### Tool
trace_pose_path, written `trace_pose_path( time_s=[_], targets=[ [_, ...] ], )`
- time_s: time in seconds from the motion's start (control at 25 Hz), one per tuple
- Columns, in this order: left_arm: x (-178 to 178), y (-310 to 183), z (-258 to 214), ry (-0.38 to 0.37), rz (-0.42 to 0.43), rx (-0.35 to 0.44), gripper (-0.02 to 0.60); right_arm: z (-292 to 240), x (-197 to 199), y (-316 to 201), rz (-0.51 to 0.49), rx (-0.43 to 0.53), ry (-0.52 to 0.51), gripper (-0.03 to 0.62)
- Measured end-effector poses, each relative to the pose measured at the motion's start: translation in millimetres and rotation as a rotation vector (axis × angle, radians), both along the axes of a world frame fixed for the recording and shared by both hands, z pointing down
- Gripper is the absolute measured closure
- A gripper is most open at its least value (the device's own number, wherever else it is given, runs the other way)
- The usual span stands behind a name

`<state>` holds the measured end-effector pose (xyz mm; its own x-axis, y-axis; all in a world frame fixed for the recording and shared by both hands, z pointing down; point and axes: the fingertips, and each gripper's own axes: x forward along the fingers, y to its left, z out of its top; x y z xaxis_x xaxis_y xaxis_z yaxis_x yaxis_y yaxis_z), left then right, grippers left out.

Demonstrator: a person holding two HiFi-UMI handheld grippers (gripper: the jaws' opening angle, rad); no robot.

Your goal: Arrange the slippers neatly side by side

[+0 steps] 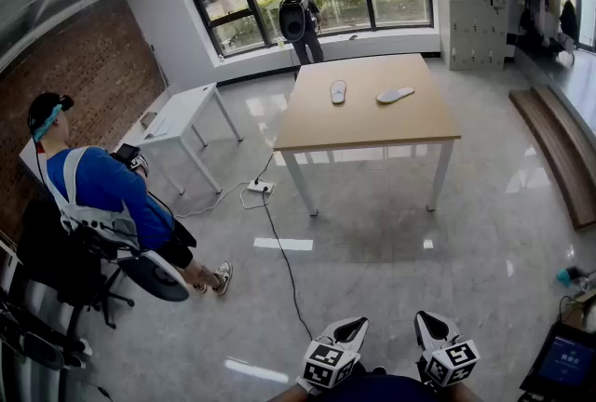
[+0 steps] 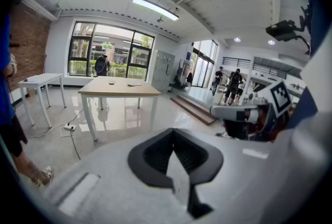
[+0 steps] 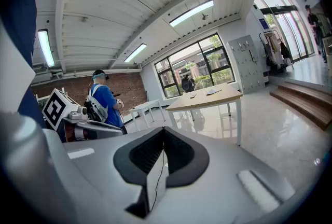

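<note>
The left tool is held low at the bottom edge of the head view. In its own view its jaws are seen pressed together with nothing between them. Just beside it, the right tool is held at the same height. Its jaws are likewise seen closed on nothing. Both tools are held over bare, glossy floor, well apart from the wooden worktop that stands farther into the room. Two pale slippers are seen on the far half of that worktop, near each other but not touching. The left-hand slipper is laid with its long axis running almost straight away from the camera. The right-hand slipper is laid slantwise, its long axis running from near-left to far-right, so the two are not parallel. Which end of either is the toe cannot be made out. A power strip with a trailing cable is seen on the floor by the worktop's near-left leg. A white table stands farther left, and a seated person in a blue top is seen beside it.
</note>
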<state>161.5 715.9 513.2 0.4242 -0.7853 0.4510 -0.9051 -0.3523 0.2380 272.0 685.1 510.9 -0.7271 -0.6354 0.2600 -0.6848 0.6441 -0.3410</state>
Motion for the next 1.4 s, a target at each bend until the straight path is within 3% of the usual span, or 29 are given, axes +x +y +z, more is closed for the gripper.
trace_pose_path(
  time_s=[0.52, 0.88, 1.16, 1.4],
  targets=[
    [-13.9, -50.6, 8.5, -0.005, 0.025, -0.024, 0.578, 2.8, -9.8, -57.0, 0.037, -0.006, 0.004, 0.583],
    [-54.6, -100.4, 12.9, 0.029, 0.010, -0.028, 0.578, 12.4, -46.9, -101.8, 0.046, -0.041, 0.032, 0.583],
    [-88.4, -150.5, 25.0, 0.078, 0.049, -0.064, 0.578, 0.4, -85.1, -155.2, 0.093, -0.055, 0.049, 0.583],
    [-123.4, -196.4, 15.7, 0.121, 0.060, -0.045, 0.578, -6.5, -124.3, -195.1, 0.091, -0.040, 0.092, 0.583]
  ],
)
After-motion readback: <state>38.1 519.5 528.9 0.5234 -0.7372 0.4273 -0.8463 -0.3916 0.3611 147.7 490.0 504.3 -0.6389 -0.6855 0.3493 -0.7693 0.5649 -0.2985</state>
